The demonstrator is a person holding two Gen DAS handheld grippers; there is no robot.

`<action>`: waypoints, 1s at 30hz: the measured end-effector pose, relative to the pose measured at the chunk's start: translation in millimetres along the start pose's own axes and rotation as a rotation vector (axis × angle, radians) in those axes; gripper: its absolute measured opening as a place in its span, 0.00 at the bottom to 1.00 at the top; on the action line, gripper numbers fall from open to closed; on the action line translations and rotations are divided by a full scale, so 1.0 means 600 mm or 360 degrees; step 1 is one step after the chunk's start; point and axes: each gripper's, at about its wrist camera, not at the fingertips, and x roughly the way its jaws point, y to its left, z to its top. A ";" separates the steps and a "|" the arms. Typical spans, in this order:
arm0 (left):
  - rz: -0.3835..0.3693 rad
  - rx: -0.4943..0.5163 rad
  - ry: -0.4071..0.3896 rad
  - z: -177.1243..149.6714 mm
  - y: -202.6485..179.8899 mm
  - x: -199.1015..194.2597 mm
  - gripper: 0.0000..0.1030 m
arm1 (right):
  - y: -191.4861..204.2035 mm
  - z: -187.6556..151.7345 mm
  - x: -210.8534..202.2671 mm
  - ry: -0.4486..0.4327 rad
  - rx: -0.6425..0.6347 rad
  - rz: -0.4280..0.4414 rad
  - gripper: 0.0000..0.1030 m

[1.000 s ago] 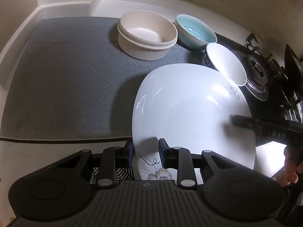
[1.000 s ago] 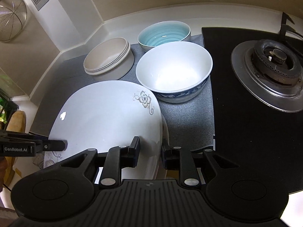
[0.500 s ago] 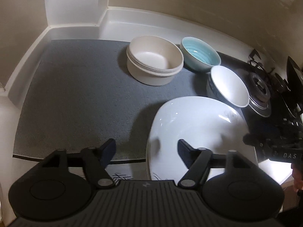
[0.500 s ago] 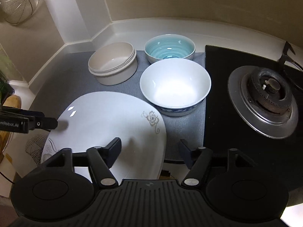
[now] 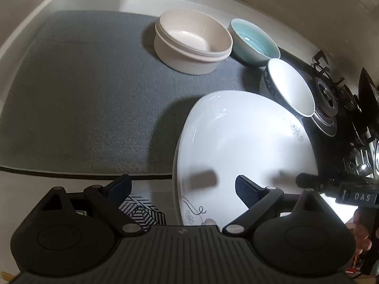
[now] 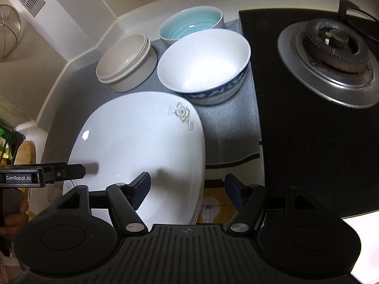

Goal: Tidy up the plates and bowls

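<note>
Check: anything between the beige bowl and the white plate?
Nothing: only bare grey mat lies between the beige bowl and the white plate. Left wrist view shows it best; right wrist view agrees.

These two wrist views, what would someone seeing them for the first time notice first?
The big white plate with a flower print fills the near middle, on a stack at the front edge of the grey mat; both open claws, left and right, straddle its rim. Behind it sit three bowls: beige, pale blue and a white one with a blue pattern. A gas burner is to the right.
</note>
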 end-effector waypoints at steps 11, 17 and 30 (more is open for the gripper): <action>-0.0008 -0.0013 0.0048 0.006 0.005 0.016 0.94 | 0.006 -0.004 0.016 0.0032 0.0018 -0.0003 0.71; -0.0037 0.0036 0.0069 0.008 -0.011 0.027 1.00 | 0.004 -0.012 0.033 0.0079 0.0077 -0.0014 0.71; -0.0105 0.0066 0.0088 0.020 -0.020 0.034 0.65 | 0.021 -0.011 0.042 0.0101 0.0034 0.0021 0.57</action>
